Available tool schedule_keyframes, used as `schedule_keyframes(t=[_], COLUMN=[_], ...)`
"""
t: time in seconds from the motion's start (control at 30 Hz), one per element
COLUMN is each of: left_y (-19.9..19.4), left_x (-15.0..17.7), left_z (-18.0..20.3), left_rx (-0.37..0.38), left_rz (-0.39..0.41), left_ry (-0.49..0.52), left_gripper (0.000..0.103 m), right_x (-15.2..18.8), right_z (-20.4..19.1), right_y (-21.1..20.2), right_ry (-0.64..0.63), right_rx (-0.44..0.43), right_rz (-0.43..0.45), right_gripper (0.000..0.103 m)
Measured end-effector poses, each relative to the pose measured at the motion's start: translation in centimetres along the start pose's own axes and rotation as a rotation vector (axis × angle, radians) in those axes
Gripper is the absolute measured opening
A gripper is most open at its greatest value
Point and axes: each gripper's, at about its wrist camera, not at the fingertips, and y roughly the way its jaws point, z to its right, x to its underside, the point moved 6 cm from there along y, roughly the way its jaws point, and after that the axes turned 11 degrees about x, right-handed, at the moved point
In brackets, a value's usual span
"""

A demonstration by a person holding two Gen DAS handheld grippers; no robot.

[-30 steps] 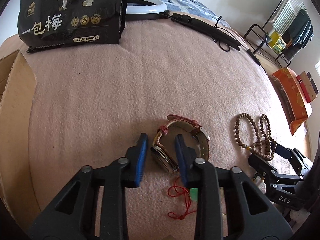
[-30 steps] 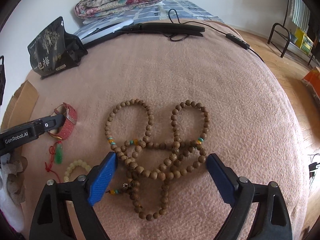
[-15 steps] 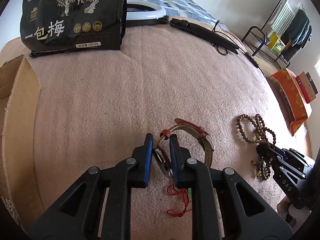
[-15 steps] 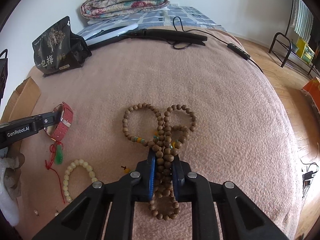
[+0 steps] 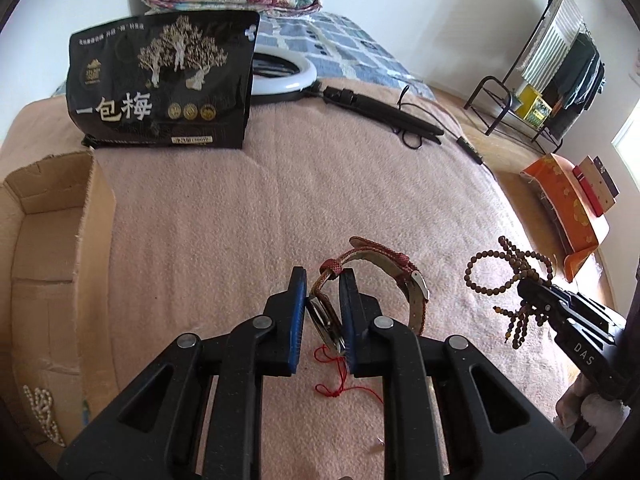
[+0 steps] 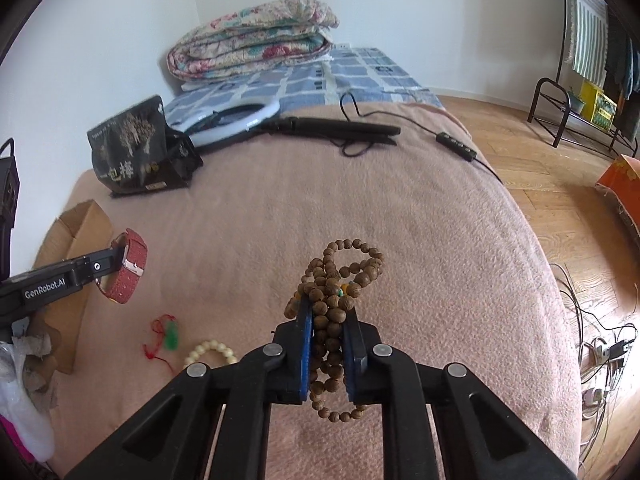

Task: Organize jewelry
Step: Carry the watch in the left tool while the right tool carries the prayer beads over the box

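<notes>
My left gripper pinches the watch by its face, above the near part of the pink blanket; the red strap loops out beyond the fingers. My right gripper is pressed on the bundled wooden beads, brown loops hanging both sides. A red cord and a pale bracelet lie near the blanket's left edge.

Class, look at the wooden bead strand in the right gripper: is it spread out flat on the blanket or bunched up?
Bunched up. The wooden bead strand hangs in gathered loops, clamped in the right gripper, above the blanket.
</notes>
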Motion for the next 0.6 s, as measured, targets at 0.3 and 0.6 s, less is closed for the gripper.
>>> schedule_keyframes(t=[0.3, 0.6], left_y=[-5.2, -10.7], left_x=[-0.2, -0.3], left_z=[-0.8, -4.7], left_rx=[0.002, -0.015], left_rz=[0.064, 0.131], left_ry=[0.002, -0.056], left_gripper=[0.015, 0.015], right_x=[-1.3, -1.3], right_z=[-1.4, -5.7], right_y=[-5.9, -10.5], right_ry=[0.034, 0.029], right_rx=[-0.031, -0.107], right_rz=[0.087, 0.150], right_gripper=[0.011, 0.011])
